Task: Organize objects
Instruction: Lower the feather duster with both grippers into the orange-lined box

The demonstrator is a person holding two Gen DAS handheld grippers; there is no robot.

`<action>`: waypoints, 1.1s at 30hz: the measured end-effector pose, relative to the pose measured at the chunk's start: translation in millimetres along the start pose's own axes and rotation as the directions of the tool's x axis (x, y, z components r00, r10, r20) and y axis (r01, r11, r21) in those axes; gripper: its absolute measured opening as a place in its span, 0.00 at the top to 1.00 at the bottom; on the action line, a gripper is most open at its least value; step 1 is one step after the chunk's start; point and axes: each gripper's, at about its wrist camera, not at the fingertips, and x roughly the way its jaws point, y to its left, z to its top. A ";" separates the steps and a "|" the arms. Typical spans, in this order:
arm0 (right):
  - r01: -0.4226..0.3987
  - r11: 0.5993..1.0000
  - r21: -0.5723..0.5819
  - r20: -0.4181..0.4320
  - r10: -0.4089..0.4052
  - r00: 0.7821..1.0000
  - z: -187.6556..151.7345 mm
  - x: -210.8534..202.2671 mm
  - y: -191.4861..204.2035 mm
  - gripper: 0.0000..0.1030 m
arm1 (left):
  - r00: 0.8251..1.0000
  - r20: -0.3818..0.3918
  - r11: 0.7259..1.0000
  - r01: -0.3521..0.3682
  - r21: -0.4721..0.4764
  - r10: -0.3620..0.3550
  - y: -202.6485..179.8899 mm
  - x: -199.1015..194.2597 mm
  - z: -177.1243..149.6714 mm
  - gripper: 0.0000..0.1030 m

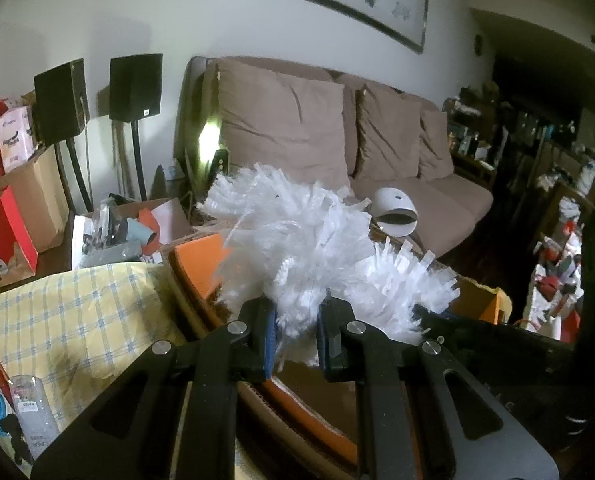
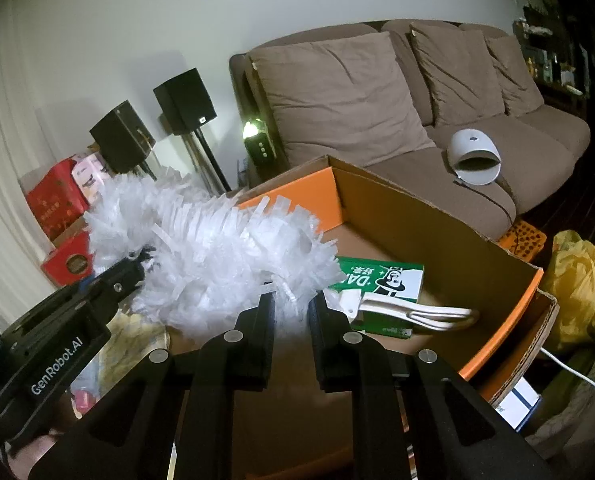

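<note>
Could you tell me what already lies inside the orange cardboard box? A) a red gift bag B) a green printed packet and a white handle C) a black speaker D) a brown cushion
B: the right wrist view shows the green packet and white handle on the floor of the box.

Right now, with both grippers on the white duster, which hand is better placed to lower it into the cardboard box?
Probably the right gripper. It grips the white duster right above the open cardboard box, beside the green packet. The left gripper holds the other end outside the box's near wall.
</note>
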 end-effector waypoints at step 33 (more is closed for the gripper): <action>-0.001 1.000 0.004 0.009 0.001 1.000 24.7 14.4 -15.8 0.85 | 1.000 -0.021 0.996 0.003 0.094 -0.001 -17.9 38.3 39.1 0.86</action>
